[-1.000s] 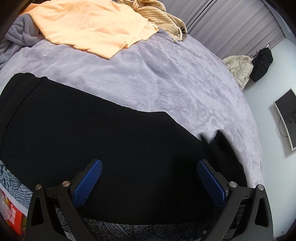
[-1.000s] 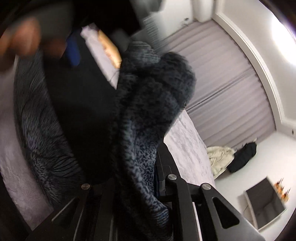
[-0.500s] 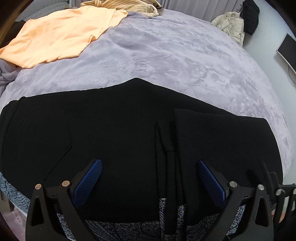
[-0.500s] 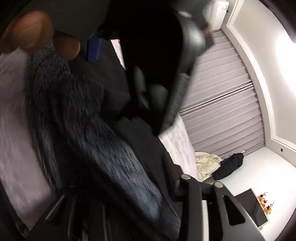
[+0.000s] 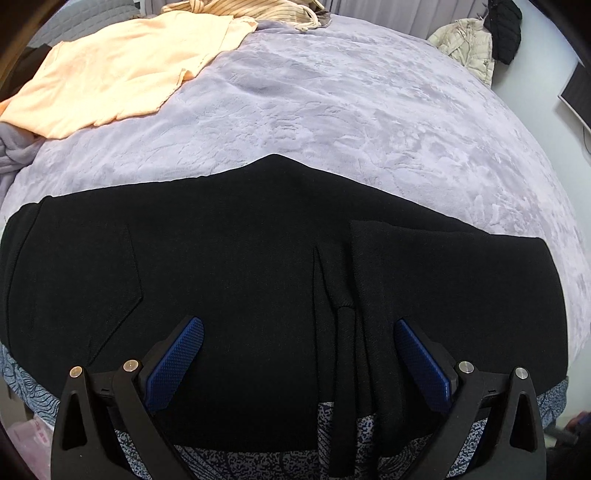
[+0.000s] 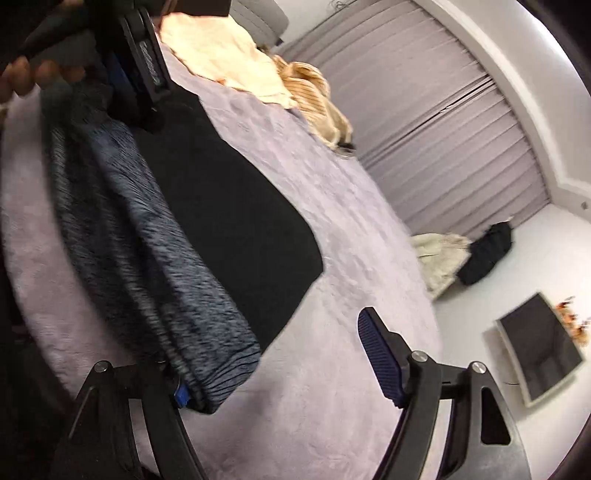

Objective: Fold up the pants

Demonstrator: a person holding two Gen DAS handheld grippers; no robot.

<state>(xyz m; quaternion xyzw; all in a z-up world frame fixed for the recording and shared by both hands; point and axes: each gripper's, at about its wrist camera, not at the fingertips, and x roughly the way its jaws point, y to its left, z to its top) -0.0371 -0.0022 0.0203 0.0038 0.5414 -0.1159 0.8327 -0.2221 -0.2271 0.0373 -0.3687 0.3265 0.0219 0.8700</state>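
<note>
— Lavender bedspread (image 5: 332,122) is seen under the black pants (image 5: 240,277), which are spread with their long axis across the left wrist view.

— How are they placed to the jaws?

— They are straddled by the left gripper (image 5: 299,354), its jaws wide and nothing clamped. The right gripper (image 6: 280,362) is opening, nothing pinched; the pants lie ahead and leftward.

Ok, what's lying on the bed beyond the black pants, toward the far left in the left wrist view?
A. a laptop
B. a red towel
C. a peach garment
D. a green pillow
C: a peach garment lies spread on the lavender bedspread beyond the black pants, with a striped one behind it.
</note>
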